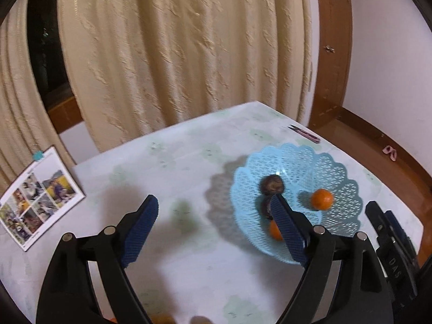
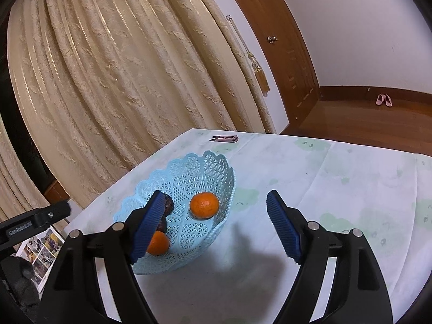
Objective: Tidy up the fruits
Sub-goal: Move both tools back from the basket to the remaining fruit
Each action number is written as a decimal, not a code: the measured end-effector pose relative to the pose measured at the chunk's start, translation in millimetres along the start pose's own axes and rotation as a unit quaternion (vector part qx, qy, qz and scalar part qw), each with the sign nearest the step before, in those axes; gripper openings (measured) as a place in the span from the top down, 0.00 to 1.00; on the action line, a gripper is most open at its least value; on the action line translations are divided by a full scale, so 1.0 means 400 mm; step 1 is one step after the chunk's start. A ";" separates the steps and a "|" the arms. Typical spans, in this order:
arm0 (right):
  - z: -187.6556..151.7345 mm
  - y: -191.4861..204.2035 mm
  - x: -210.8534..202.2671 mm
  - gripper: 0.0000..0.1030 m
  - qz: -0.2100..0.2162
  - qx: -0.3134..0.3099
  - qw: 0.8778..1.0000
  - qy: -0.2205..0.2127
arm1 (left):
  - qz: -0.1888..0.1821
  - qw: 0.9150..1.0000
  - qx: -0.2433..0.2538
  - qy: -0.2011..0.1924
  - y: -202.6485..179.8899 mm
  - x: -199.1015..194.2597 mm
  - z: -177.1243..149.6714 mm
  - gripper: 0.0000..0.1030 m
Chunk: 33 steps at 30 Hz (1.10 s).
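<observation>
A light blue lattice basket [image 1: 340,183] [image 2: 210,167] stands on the table. In it lie two oranges, one in the open [image 1: 321,199] [image 2: 204,205] and one partly behind a finger [image 1: 275,230] [image 2: 159,243], and two dark brown fruits [image 1: 272,184] [image 2: 168,205]. My left gripper [image 1: 214,226] is open and empty, above the table just left of the basket. My right gripper [image 2: 216,224] is open and empty, over the basket's right edge. Something orange shows at the bottom edge of the left wrist view [image 1: 162,318], too blurred to name.
The table carries a pale cloth with green prints [image 1: 175,162] [image 2: 351,178]. A photo calendar [image 1: 35,197] [image 2: 40,253] stands at the left. A small pink tool [image 1: 305,134] [image 2: 225,138] lies near the far edge. Curtains hang behind the table.
</observation>
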State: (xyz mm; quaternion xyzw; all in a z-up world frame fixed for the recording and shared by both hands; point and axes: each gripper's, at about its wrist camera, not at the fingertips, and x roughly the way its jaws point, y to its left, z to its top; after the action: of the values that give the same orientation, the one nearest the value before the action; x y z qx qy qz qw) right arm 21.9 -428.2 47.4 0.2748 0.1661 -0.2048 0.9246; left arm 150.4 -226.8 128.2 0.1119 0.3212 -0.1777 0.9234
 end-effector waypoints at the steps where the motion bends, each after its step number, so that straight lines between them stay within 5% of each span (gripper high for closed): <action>1: 0.000 0.003 -0.001 0.23 0.001 -0.003 1.000 -0.001 | 0.006 1.000 -0.001 -0.003 0.009 -0.006 -0.004 0.18; 19: -0.037 0.078 -0.005 0.16 0.020 -0.076 0.997 0.003 | 0.079 0.996 -0.033 -0.039 0.175 -0.127 -0.090 0.14; 33: -0.093 0.138 -0.027 0.16 0.055 -0.118 0.991 0.039 | 0.098 0.991 -0.095 0.019 0.359 -0.162 -0.255 0.14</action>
State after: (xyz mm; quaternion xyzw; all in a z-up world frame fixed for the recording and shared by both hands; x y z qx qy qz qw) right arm 31.3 -361.5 47.0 0.1799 0.2095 -0.1216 0.9534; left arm 103.9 -46.6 104.3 0.0580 0.3415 -0.0534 0.9366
